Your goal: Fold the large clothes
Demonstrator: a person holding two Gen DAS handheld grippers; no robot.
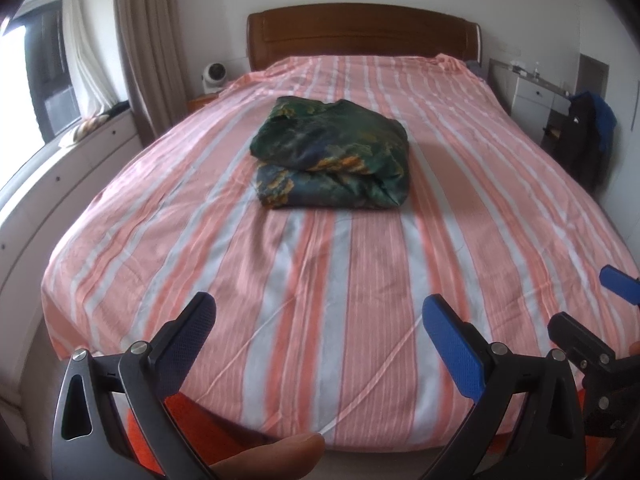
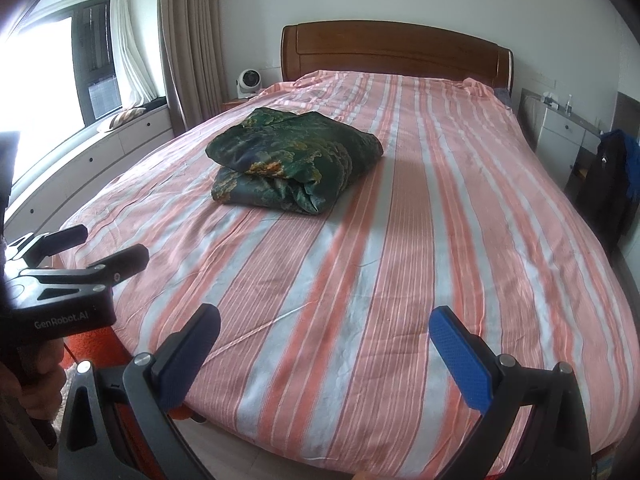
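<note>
A dark green patterned garment [image 1: 330, 156] lies folded in a thick bundle on the middle of the bed [image 1: 360, 280]; in the right wrist view the garment [image 2: 294, 160] sits left of centre on the bed [image 2: 400, 260]. My left gripper [image 1: 320, 316] is open and empty above the foot of the bed, well short of the bundle. My right gripper [image 2: 326, 326] is open and empty, also over the foot end. The right gripper shows at the right edge of the left wrist view [image 1: 592, 304], and the left gripper at the left of the right wrist view [image 2: 104, 246].
The bed has a pink and white striped sheet and a wooden headboard [image 1: 360, 36]. A small white fan [image 1: 214, 76] stands on a nightstand at left. Drawers and a window seat [image 1: 80, 152] run along the left. A desk with dark clothes on a chair [image 1: 584, 132] stands at right.
</note>
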